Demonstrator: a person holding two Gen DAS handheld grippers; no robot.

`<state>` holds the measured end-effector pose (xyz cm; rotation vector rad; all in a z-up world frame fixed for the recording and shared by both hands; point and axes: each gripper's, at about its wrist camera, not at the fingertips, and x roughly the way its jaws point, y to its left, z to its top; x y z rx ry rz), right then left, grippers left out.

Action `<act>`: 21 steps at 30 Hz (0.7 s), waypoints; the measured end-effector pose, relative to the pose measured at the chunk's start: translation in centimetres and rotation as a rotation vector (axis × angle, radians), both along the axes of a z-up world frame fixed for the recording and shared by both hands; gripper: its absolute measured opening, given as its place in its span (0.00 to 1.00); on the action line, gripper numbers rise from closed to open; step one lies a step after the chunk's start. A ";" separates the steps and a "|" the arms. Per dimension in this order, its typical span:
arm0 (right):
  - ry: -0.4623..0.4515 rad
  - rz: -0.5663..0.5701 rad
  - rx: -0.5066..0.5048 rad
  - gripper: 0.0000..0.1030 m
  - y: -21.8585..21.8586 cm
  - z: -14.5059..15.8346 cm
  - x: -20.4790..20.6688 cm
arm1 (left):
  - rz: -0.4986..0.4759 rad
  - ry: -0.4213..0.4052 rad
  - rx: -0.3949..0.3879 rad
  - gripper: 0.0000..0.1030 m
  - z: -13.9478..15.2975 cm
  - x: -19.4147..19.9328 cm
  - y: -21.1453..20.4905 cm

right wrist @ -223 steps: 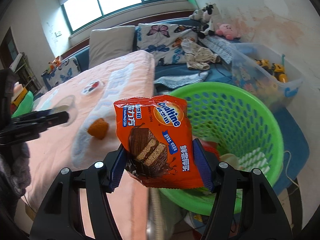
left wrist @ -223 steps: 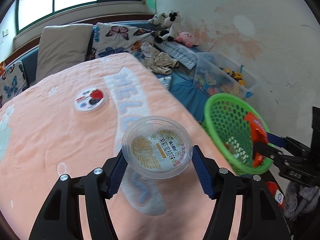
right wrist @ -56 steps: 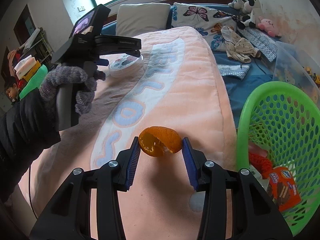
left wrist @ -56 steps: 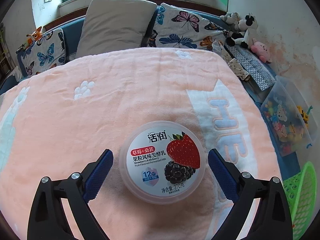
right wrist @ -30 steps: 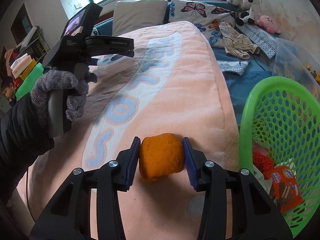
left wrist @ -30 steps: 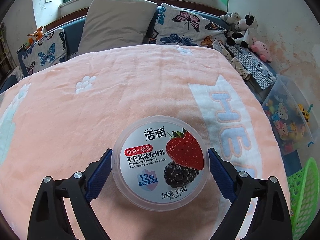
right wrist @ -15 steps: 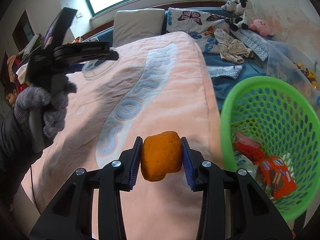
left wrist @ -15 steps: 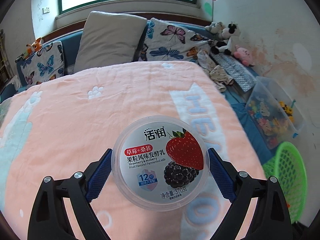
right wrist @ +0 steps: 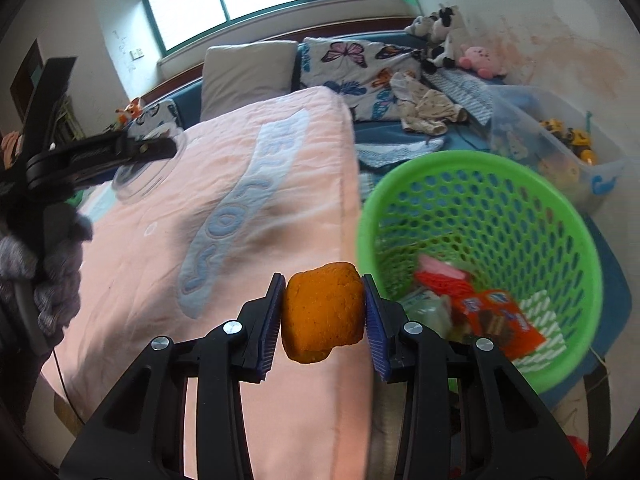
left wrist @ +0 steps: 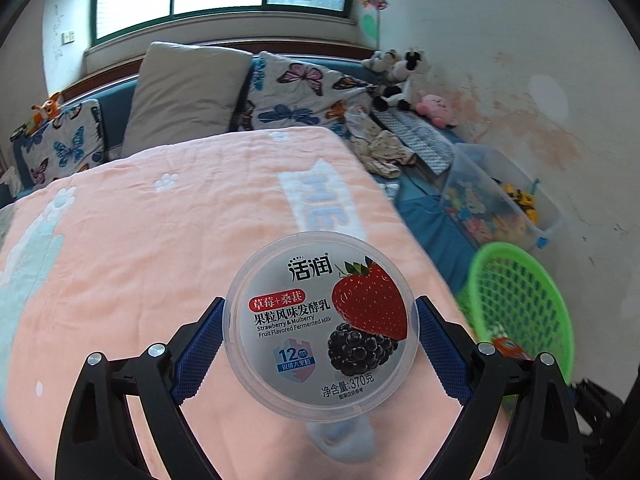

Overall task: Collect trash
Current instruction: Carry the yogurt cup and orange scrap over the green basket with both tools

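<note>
Both jaws clamped — left gripper (left wrist: 320, 320) on round yogurt tub (left wrist: 321, 323), right gripper (right wrist: 324, 312) on orange peel (right wrist: 322, 316).

A peach blanket (left wrist: 132, 248) with pale blue "HELLO" lettering (right wrist: 240, 196) covered the bed, filling each frame's centre and lower left; cushions (left wrist: 188, 92) leaned beyond its far edge.

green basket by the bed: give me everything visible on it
The round green plastic mesh basket has a solid rim and walls perforated with holes. It stands open and upright below the edge of the pink blanket-covered bed. Inside lie an orange snack wrapper, red netting and other pale trash. No gripper touches it.
</note>
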<state>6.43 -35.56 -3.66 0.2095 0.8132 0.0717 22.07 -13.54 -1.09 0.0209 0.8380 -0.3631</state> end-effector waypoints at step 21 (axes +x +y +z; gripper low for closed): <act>0.000 -0.224 -0.061 0.45 -11.2 0.3 -1.6 | -0.206 -0.011 -0.007 0.86 1.6 -5.2 -10.1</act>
